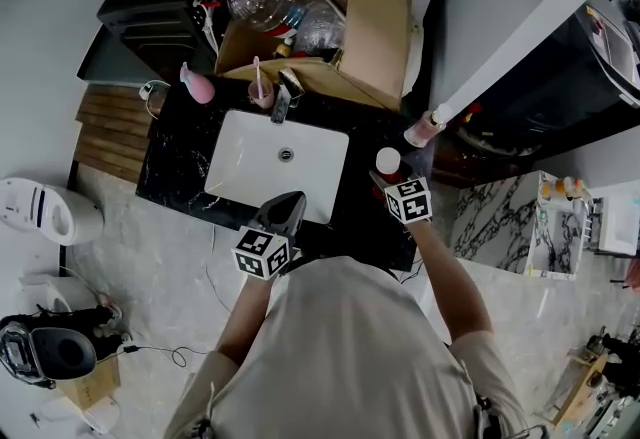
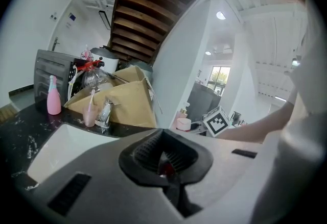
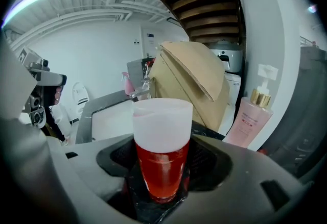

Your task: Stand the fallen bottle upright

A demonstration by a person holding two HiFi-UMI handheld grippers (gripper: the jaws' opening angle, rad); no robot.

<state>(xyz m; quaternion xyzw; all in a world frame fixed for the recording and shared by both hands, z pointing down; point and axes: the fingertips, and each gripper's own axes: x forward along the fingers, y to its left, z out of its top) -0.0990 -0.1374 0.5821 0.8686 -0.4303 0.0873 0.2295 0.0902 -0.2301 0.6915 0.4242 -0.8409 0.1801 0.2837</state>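
Observation:
A small bottle (image 3: 162, 159) of red liquid with a white cap (image 1: 388, 162) sits between the jaws of my right gripper (image 3: 162, 174), which is shut on it. It is over the black counter (image 1: 362, 217), right of the white sink (image 1: 240, 167), cap pointing away from the gripper (image 1: 392, 179). I cannot tell whether it touches the counter. My left gripper (image 1: 288, 205) hovers at the sink's front edge; in the left gripper view (image 2: 166, 164) its jaws are together with nothing held.
A pink pump bottle (image 1: 425, 127) stands just beyond the right gripper. At the back of the sink are a faucet (image 1: 283, 97), a cup with a toothbrush (image 1: 261, 92) and a pink bottle (image 1: 197, 84). Behind them stands an open cardboard box (image 1: 370, 17).

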